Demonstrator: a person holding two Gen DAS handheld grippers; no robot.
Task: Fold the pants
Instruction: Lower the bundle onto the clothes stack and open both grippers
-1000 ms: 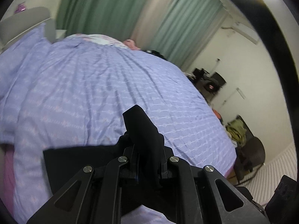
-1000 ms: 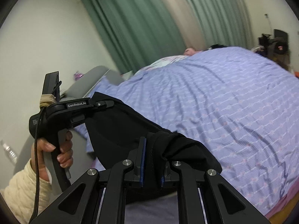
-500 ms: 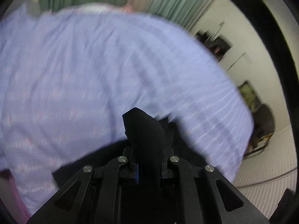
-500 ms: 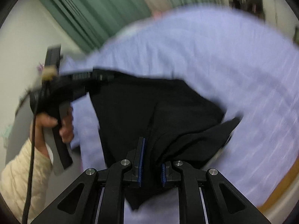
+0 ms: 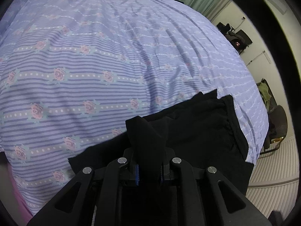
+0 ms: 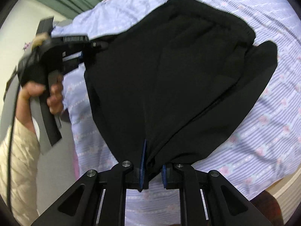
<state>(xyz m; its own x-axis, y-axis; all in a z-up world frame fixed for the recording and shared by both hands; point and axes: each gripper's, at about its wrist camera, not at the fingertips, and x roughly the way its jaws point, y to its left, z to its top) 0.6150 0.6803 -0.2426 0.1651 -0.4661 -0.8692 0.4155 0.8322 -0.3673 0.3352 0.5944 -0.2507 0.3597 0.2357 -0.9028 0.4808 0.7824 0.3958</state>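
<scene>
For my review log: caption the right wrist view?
Both grippers hold black pants over a striped bedspread.

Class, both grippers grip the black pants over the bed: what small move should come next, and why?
Probably lower both a little further, then release: the left gripper and right gripper pinch the black pants, whose far part lies on the striped bedspread.

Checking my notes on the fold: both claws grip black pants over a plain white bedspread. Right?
Not quite. Both claws, left and right, do grip the black pants, but the bedspread is lilac with stripes and pink roses, as the left wrist view shows.
</scene>
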